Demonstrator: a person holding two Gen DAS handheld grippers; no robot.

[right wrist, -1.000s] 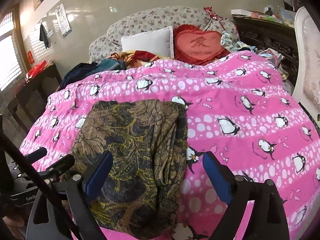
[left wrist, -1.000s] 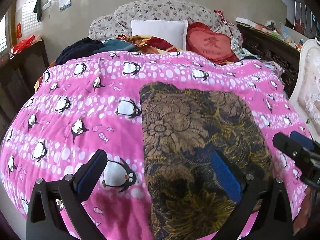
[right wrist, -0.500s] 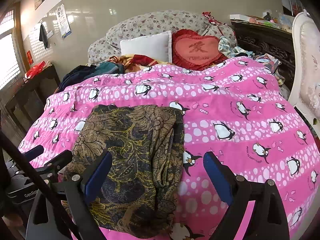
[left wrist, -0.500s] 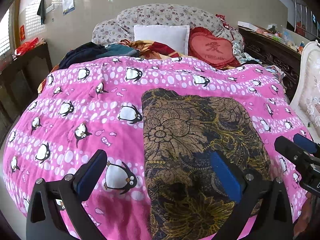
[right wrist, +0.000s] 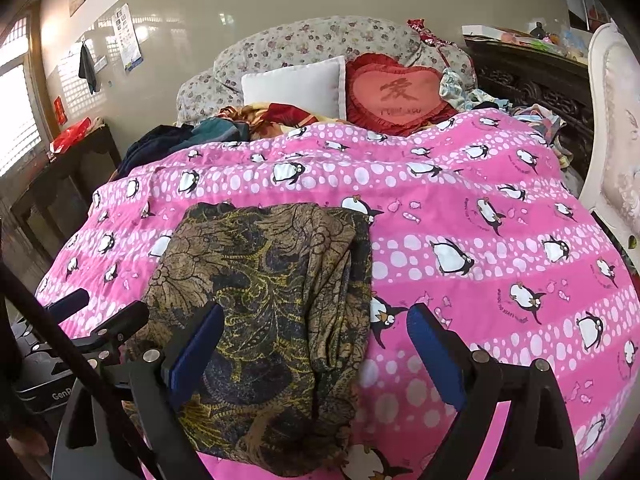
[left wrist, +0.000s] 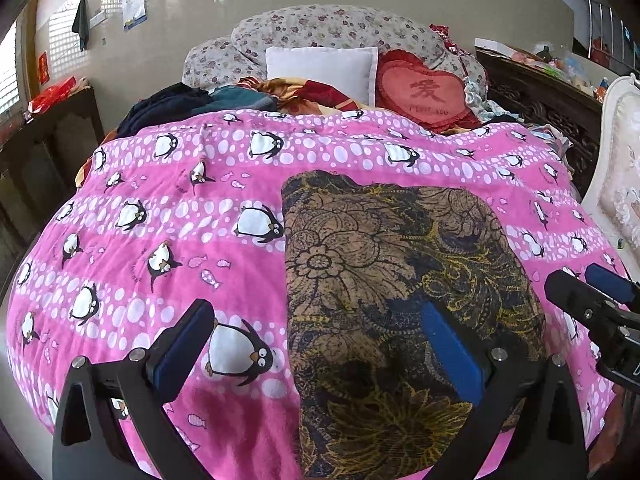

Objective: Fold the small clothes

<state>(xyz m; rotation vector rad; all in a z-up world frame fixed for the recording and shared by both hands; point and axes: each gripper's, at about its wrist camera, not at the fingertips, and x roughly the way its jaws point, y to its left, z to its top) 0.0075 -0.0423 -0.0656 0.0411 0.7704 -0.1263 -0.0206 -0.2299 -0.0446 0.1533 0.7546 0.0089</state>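
Both claws have drawn back a little from the bed. Left claw [left wrist: 316, 344] and right claw [right wrist: 312, 344] hang released above the folded garment [left wrist: 400, 312] on the pink quilt [left wrist: 160, 216]. Only the right view shows its bunched right edge. Its long axis runs toward the pillows [right wrist: 296, 84].

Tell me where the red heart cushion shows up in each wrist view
Left wrist: red heart cushion upper right of centre, behind the pink quilt.
Right wrist: red heart cushion upper centre-right.
Shared landmark: white pillow immediately to its left.
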